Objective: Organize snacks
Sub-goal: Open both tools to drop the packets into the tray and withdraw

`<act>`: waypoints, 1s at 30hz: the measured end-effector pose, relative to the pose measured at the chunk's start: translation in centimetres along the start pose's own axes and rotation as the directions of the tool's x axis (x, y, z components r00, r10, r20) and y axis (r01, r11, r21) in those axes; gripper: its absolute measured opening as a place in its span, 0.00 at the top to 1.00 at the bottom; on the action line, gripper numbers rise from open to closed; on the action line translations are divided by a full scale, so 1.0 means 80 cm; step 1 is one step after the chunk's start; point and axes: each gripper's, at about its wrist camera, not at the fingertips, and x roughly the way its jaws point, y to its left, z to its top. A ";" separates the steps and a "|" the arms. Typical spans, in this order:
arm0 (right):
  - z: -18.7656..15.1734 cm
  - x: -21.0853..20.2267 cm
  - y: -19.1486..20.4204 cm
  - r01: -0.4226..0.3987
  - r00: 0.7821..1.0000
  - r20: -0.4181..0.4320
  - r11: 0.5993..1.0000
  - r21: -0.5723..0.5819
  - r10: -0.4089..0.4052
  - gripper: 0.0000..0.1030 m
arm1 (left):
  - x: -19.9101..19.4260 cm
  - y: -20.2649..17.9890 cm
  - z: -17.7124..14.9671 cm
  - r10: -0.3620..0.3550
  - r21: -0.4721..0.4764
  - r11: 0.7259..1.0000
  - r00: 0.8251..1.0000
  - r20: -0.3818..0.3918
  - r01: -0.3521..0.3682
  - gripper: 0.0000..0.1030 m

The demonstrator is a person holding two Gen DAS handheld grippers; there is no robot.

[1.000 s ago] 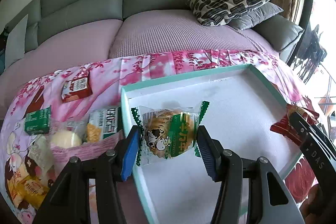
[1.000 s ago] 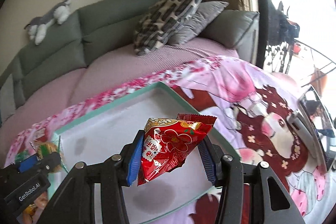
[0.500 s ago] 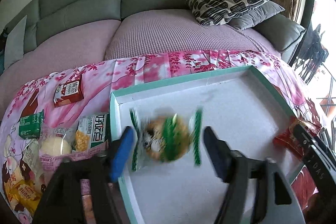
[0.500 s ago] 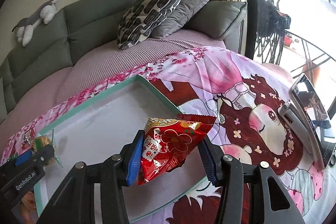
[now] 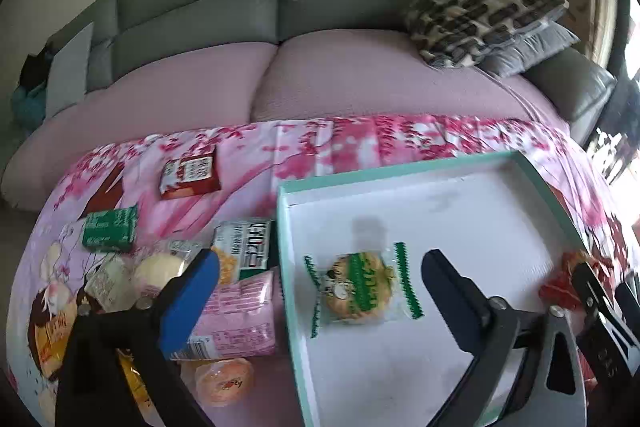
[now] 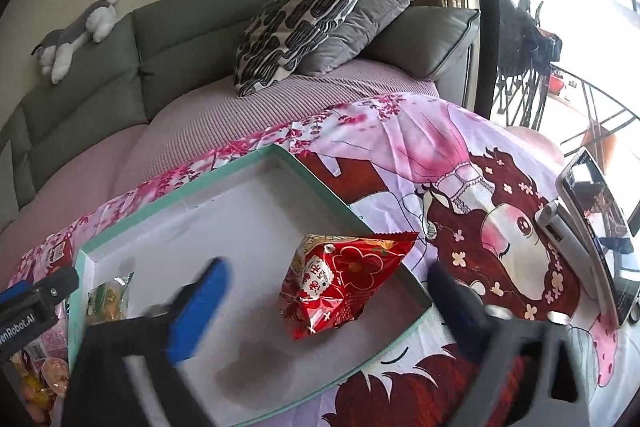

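Observation:
A white tray with a teal rim (image 5: 404,169) (image 6: 328,197) lies on the pink floral cloth. A clear green-trimmed bun packet (image 5: 360,289) lies in the tray's left part; it also shows in the right wrist view (image 6: 106,299). My left gripper (image 5: 320,279) is open, with its jaws wide on either side of the packet and not touching it. A red flower-print snack bag (image 6: 340,277) rests on the tray by its right rim, seen small in the left wrist view (image 5: 564,281). My right gripper (image 6: 332,293) is open, its jaws apart from the bag.
Loose snacks lie left of the tray: a red-white box (image 5: 190,175), a green box (image 5: 110,231), a corn-snack box (image 5: 246,247), a pink packet (image 5: 236,313) and an orange jelly cup (image 5: 224,381). A phone on a stand (image 6: 596,223) is at the right. A sofa with cushions (image 5: 484,19) lies behind.
Both grippers opened and let go: the bun packet and the red bag now rest on the tray. The left gripper drew back and shifted left.

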 end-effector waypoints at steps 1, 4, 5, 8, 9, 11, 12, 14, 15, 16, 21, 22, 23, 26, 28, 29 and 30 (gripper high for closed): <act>0.000 -0.001 0.001 -0.006 1.000 0.009 1.000 -0.008 0.006 0.00 | 0.001 0.003 0.000 -0.002 -0.016 1.000 1.000 -0.003 0.002 0.00; 0.001 -0.002 0.004 -0.012 1.000 0.017 1.000 -0.019 0.012 0.00 | 0.003 0.011 -0.001 -0.012 -0.058 0.998 1.000 -0.009 0.011 0.00; 0.001 -0.002 0.006 -0.014 1.000 0.017 1.000 -0.023 0.015 0.00 | 0.004 0.012 -0.002 -0.008 -0.060 0.998 1.000 -0.010 0.007 0.00; 0.001 -0.002 0.008 -0.016 1.000 0.019 0.999 -0.033 0.017 0.00 | 0.006 0.011 -0.004 0.025 -0.044 0.999 1.000 -0.010 -0.025 0.00; 0.001 -0.003 0.009 -0.018 1.000 0.019 0.999 -0.038 0.018 0.00 | 0.007 0.011 -0.003 0.024 -0.045 0.999 1.000 -0.011 -0.024 0.00; 0.000 -0.003 0.011 -0.016 1.000 0.021 0.999 -0.045 0.017 0.00 | 0.007 0.011 -0.003 0.015 -0.049 0.999 1.000 -0.014 -0.015 0.00; 0.000 -0.003 0.012 -0.017 1.000 0.021 0.999 -0.049 0.018 0.00 | 0.007 0.011 -0.003 0.011 -0.048 0.999 1.000 -0.015 -0.012 0.00; -0.001 -0.002 0.012 -0.019 1.000 0.018 0.998 -0.055 0.020 0.00 | 0.007 0.008 -0.004 0.010 -0.041 0.999 1.000 -0.018 -0.011 0.00; -0.001 -0.002 0.012 -0.018 1.000 0.015 0.998 -0.055 0.019 0.00 | 0.008 0.007 -0.004 0.010 -0.041 0.999 1.000 -0.022 -0.011 0.00; -0.001 0.000 0.012 -0.017 1.000 0.011 0.998 -0.054 0.018 0.00 | 0.008 0.007 -0.005 0.009 -0.041 0.999 1.000 -0.024 -0.010 0.00; -0.002 0.001 0.011 -0.014 1.000 -0.001 0.999 -0.052 0.014 0.00 | 0.004 0.009 -0.005 0.005 -0.043 0.999 1.000 -0.030 -0.006 0.00; -0.002 0.001 0.011 -0.019 1.000 -0.006 0.999 -0.050 0.019 0.00 | 0.003 0.009 -0.004 0.004 -0.041 0.999 1.000 -0.030 -0.005 0.00; -0.002 0.002 0.011 -0.027 1.000 -0.010 0.998 -0.048 0.026 0.00 | 0.002 0.009 -0.004 0.003 -0.036 0.999 0.999 -0.036 -0.005 0.00; -0.001 -0.001 0.015 -0.039 0.999 -0.013 0.998 -0.056 0.038 0.00 | -0.001 0.007 -0.006 0.006 -0.012 1.000 0.999 -0.049 -0.007 0.00; -0.001 -0.005 0.018 -0.044 0.999 -0.009 0.997 -0.061 0.043 0.00 | -0.005 0.008 -0.007 0.014 -0.001 1.000 0.999 -0.049 -0.014 0.00; 0.000 -0.009 0.020 -0.051 0.999 -0.003 0.997 -0.057 0.051 0.00 | -0.010 0.010 -0.006 0.019 -0.002 1.000 0.999 -0.044 -0.019 0.00; 0.001 -0.012 0.020 -0.060 0.998 -0.001 0.997 -0.051 0.060 0.00 | -0.015 0.014 -0.006 0.021 -0.008 1.000 0.999 -0.038 -0.021 0.00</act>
